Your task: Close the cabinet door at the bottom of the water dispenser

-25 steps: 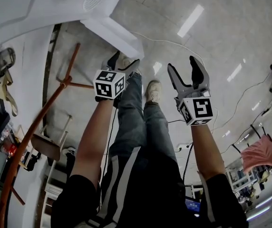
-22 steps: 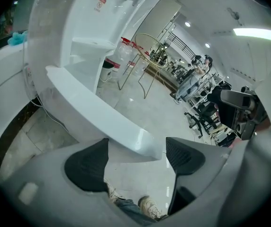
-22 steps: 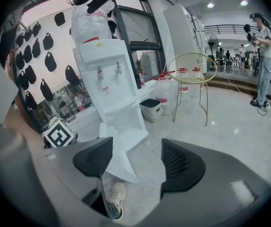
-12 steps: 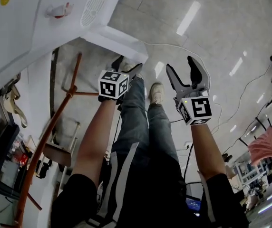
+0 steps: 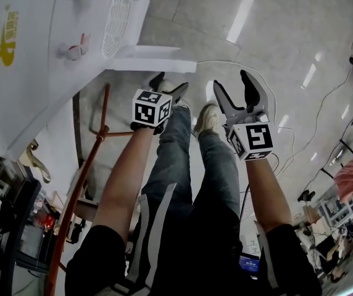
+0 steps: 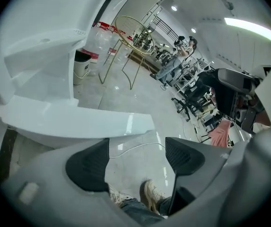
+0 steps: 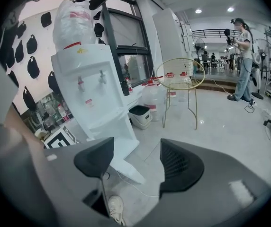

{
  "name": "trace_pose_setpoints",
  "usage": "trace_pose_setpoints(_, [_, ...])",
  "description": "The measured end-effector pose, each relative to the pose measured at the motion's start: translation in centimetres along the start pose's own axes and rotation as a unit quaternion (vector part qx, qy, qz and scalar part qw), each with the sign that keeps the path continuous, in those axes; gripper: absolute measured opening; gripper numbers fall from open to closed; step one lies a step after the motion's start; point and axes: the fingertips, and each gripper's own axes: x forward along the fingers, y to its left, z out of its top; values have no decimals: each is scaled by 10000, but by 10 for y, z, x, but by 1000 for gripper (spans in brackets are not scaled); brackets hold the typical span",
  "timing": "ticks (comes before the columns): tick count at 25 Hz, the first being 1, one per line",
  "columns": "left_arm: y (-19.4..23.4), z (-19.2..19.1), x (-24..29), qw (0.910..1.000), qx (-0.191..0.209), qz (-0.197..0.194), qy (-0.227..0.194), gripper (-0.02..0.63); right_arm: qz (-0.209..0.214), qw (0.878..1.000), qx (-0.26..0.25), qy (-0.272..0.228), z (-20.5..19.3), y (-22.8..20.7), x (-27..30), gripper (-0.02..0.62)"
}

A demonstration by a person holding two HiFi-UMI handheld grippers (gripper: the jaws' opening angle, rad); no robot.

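Glossy tiled floor (image 5: 275, 48) is filling the frame, workshop clutter sitting at the edges. White water dispenser (image 5: 34, 73) is standing at the left of the head view, taps facing out. Its bottom cabinet door (image 5: 155, 57) is hanging wide open, jutting across the floor toward the person's shoes (image 5: 208, 119).

Left tongs (image 5: 170, 84) are hovering just beside the door's free edge, pads apart, nothing between them but floor and shoes. In the left gripper view the door panel is sitting just above the left pad; I'm seeing no contact. Right tongs (image 5: 232, 82) are also standing apart and empty, pointing down past the door, clear of it.

Reading this as the approach step: door not yet touched, closing not yet begun.

Next move is looking like a push, not a grab: getting the left tongs against the door's outer face near the free edge, then sweeping it round toward the dispenser body until it's sitting flush. Watching the white cable (image 5: 238, 62) lying on the floor by the door's swing path.
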Motion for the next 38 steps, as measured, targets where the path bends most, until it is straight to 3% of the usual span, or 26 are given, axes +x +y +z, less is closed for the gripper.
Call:
trace_pose_setpoints(12, [13, 46, 6, 9999, 120, 76, -90, 379, 48, 10000, -68, -6, 22, -24, 35, 288])
trace_pose_setpoints(20, [25, 75, 12, 9989, -79, 358, -298, 376, 426, 9986, -290, -91, 53, -32, 67, 284])
trace_pose_setpoints(38, [44, 121, 35, 9947, -402, 813, -492, 376, 856, 9956, -364, 128, 71, -75, 112, 271])
